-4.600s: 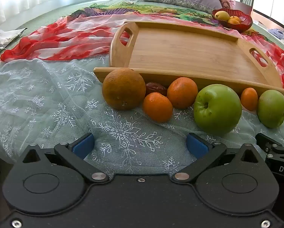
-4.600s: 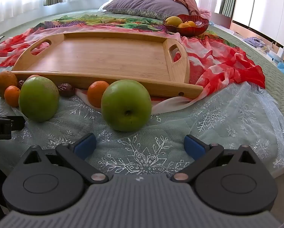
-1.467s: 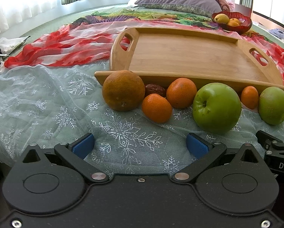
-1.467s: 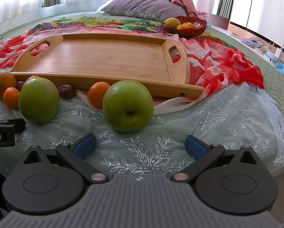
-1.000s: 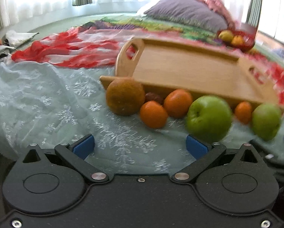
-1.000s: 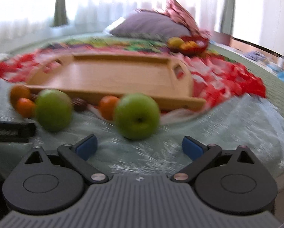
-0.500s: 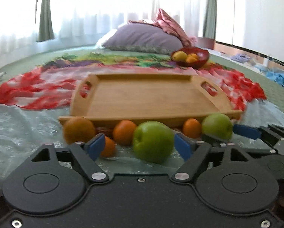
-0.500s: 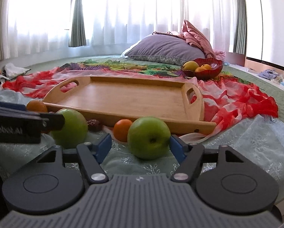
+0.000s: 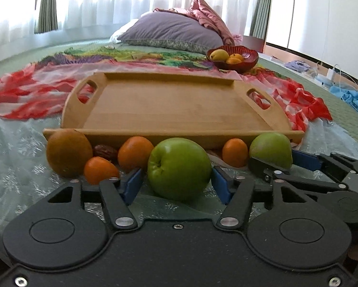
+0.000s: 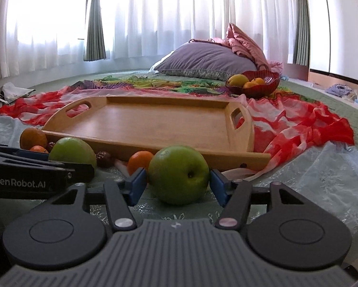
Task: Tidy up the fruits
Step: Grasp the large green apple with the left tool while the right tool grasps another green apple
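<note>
A row of fruit lies on the lace cloth in front of an empty wooden tray [image 9: 174, 105]. My left gripper [image 9: 177, 186] is low on the cloth with its blue pads either side of a green apple [image 9: 179, 167]; small gaps show, so it is open around it. My right gripper [image 10: 177, 184] likewise straddles the other green apple [image 10: 179, 173], pads close beside it, open. The right gripper also shows in the left wrist view [image 9: 274, 167] around that apple [image 9: 271, 149]. A large orange [image 9: 68, 151], tangerines [image 9: 100, 169] [image 9: 135, 151] [image 9: 235, 151] and a brown date [image 9: 104, 151] lie alongside.
A red bowl [image 9: 247, 58] of fruit stands behind the tray near a purple pillow [image 9: 171, 33]. A red-and-white scarf [image 10: 298, 129] lies under and right of the tray [image 10: 155, 124]. Blue clothes [image 9: 353, 98] lie at far right.
Both grippers dropped low and moved forward, each narrowing its jaws around a green apple. The apples have not visibly moved.
</note>
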Available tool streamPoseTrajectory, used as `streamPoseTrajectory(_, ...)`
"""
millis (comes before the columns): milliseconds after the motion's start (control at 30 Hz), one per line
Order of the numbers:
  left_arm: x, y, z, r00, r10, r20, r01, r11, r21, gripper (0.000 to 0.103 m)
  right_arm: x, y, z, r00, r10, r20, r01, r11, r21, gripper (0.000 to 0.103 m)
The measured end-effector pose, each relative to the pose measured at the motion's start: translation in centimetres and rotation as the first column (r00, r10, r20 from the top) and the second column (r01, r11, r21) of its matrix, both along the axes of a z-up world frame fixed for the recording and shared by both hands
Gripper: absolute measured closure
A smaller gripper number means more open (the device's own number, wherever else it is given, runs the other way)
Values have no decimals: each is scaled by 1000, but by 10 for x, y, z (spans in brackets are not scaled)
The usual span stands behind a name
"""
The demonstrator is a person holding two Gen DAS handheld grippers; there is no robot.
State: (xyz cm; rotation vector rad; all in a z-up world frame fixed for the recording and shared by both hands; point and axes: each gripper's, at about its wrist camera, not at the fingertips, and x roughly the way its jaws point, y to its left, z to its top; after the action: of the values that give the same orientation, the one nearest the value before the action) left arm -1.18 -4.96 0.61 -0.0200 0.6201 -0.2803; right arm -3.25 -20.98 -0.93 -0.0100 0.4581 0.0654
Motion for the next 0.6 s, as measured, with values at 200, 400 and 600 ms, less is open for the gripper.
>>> streamPoseTrajectory(200, -1, 2, -5, 1000, 3, 8, -3, 1000, -17, 44, 3, -3, -5, 1000, 8, -15, -8, 1000, 27, 40)
streamPoseTrajectory(400, -11, -4, 5, 998, 15, 60, -16, 1000, 9, 48, 4, -1, -6, 1000, 10, -15, -10, 1000, 6, 44)
streamPoseTrajectory(600, -8, -3, 35, 991, 14, 135, -15, 1000, 9, 48, 0, -3, 9, 1000, 13, -5, -13, 999, 41, 44)
